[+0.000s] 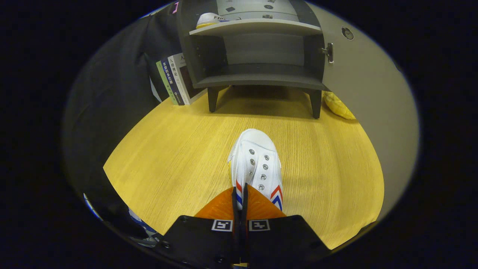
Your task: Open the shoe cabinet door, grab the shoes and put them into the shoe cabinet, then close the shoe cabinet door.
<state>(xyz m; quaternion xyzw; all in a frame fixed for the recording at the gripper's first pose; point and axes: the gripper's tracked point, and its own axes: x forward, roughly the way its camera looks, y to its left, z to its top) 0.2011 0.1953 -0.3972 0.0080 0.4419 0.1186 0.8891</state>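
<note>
A white canvas shoe (pixel 257 160) with red and blue stripes points its toe toward the shoe cabinet (pixel 257 80). My gripper (pixel 240 188) is shut on the shoe's rear left rim, and the orange fingers (pixel 220 209) meet with only that rim between them. The grey cabinet stands beyond the shoe on short legs. Its door (pixel 362 78) is swung open to the right, and the lower shelf is bare. A second white shoe (pixel 209 19) lies on the left of the upper shelf.
Several books (pixel 175 78) lean against the cabinet's left side. A yellow object (pixel 338 106) lies by the cabinet's right leg, behind the open door. The yellow wooden surface (pixel 179 149) spreads between the shoe and the cabinet.
</note>
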